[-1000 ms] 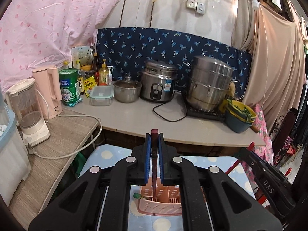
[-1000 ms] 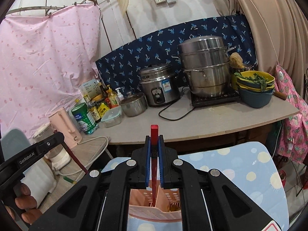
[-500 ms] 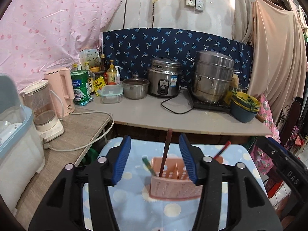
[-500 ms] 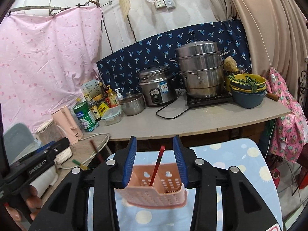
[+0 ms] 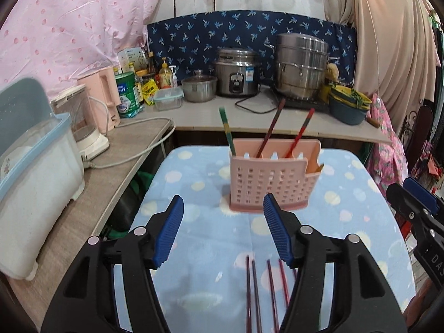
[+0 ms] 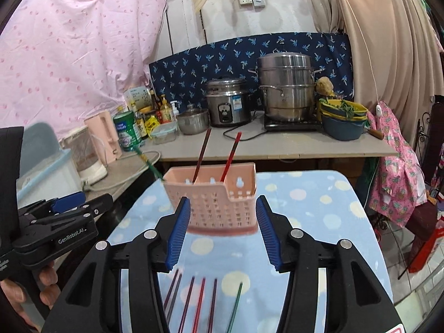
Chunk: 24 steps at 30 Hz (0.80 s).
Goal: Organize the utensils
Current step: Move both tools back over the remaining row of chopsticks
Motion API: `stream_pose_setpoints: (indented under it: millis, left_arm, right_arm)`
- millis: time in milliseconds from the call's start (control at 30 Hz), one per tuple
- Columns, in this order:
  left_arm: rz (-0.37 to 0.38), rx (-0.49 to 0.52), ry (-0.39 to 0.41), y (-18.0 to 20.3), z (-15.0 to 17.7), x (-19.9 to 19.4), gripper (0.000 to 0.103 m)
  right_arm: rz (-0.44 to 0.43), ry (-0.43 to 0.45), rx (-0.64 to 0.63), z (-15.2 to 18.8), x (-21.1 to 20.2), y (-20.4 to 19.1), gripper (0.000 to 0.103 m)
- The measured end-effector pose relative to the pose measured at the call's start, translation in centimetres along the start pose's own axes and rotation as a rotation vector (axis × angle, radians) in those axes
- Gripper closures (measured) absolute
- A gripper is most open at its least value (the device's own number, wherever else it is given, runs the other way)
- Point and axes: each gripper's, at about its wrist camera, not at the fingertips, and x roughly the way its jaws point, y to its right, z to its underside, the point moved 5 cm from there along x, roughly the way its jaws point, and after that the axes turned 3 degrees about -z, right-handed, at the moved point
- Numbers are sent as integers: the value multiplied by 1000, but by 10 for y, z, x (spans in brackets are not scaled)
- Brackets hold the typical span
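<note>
Both grippers are hanging spread and empty: the left gripper (image 5: 223,229) and the right gripper (image 6: 223,231). The pink perforated plastic utensil holder (image 5: 270,179) is standing at frame centre on the blue dotted cloth (image 5: 194,277), holding three leaning chopsticks (image 5: 270,130). More loose chopsticks (image 6: 199,302) are lying at bottom centre.

We see a pale pink perforated utensil holder (image 5: 270,183), green (image 5: 227,131), brown (image 5: 270,131) and red chopsticks (image 5: 302,131), and a blue tablecloth (image 5: 194,222) dotted yellow and white.
</note>
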Motion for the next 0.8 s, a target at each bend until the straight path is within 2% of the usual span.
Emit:
stream_pose_setpoints:
  millis: [333,600,800]
  left_arm:
    - [-26,8,-54,-8,60,-14,46]
    - [-48,21,-100,-10,108,-18,46]
    - [-59,21,-119,-12,130,-22,46]
  right_arm:
    - [29,-97,-1,73,-22,-9,55]
    - [52,-154,-15,109,-28,-10,55]
    - [61,-194,-4,135,-33,-7,55]
